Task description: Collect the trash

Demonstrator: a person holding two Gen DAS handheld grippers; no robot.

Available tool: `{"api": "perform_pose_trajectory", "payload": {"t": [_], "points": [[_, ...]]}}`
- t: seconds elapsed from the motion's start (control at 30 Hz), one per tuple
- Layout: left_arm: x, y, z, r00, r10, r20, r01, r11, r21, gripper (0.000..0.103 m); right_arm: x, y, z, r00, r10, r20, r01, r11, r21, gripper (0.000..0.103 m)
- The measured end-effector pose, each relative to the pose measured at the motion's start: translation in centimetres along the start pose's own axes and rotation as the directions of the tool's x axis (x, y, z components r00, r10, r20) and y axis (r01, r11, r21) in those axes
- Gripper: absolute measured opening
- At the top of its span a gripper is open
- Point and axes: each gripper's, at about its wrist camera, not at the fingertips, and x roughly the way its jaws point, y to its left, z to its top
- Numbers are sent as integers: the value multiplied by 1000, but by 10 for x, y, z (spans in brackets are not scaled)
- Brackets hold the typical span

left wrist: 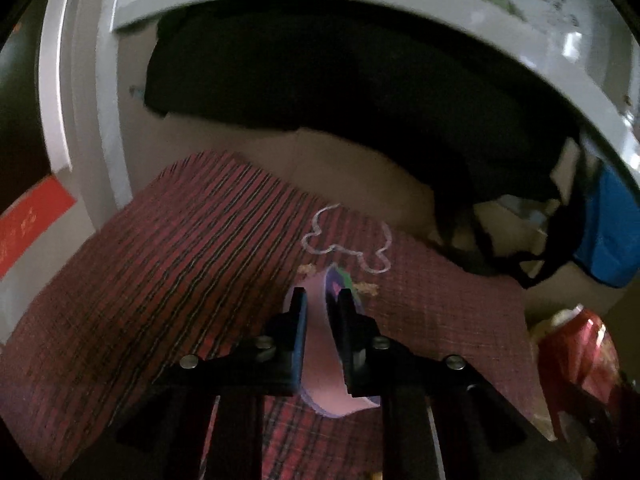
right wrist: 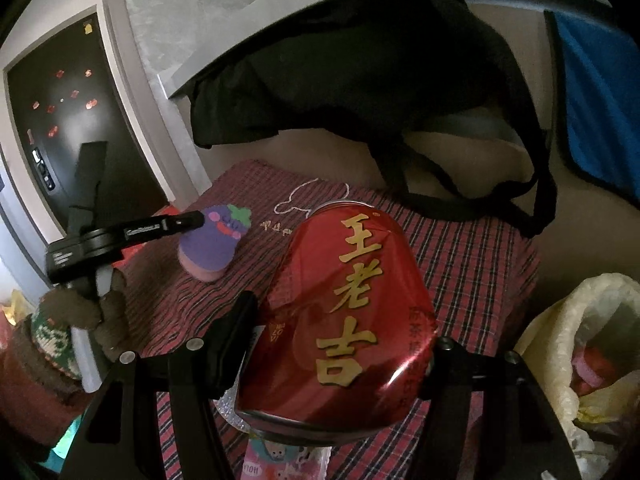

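My left gripper (left wrist: pixel 322 300) is shut on a purple and pink eggplant-shaped sponge (left wrist: pixel 320 360), held edge-on above the red plaid cloth (left wrist: pixel 160 280). The same sponge (right wrist: pixel 214 240) shows in the right wrist view, with the left gripper's fingertips (right wrist: pixel 188 222) pinching it. My right gripper (right wrist: pixel 340 344) is shut on a dented red drink can (right wrist: pixel 344 320) with gold Chinese characters, held above the cloth (right wrist: pixel 480 264). The can (left wrist: pixel 576 352) also shows at the right edge of the left wrist view.
A yellowish plastic trash bag (right wrist: pixel 576 344) with waste inside sits at the lower right. A black bag (right wrist: pixel 360 72) and a blue bag (right wrist: pixel 600 92) hang under a white tabletop (left wrist: pixel 520 20). A pink wrapper (right wrist: pixel 280 460) lies below the can. A knitted plush (right wrist: pixel 60 336) sits left.
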Motion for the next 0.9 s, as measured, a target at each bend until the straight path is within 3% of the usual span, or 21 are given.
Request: {"api": "perform_pose_trajectory", "payload": {"t": [0.27,0.43,0.47,0.7,0.8,0.9], "points": [[-51,-42,8,992,-63,112,52,994,96,14,-24,-9,11,998,-37,55,38,999,-19,62],[-79,-83,14,976,-150,156,130,983,132,12,-56,-28,22,988,-91,122,93,996,-14,62],[-82,-93,15,972,-171,159,150,979,138,8,-65,-34,23,985,-107,137,110,994,-13,61],[-87,-190,5,934,-324,147,284,927,244,5,-132,-93,17,942,-253,220,253,967,30,62],[-69,-220,4,931,-347,111,308,913,267,3,-151,-124,7,928,-302,219,291,953,80,62],[-53,-226,9,938,-338,81,308,917,254,3,-162,-152,-4,926,-316,205,290,946,145,62]]}}
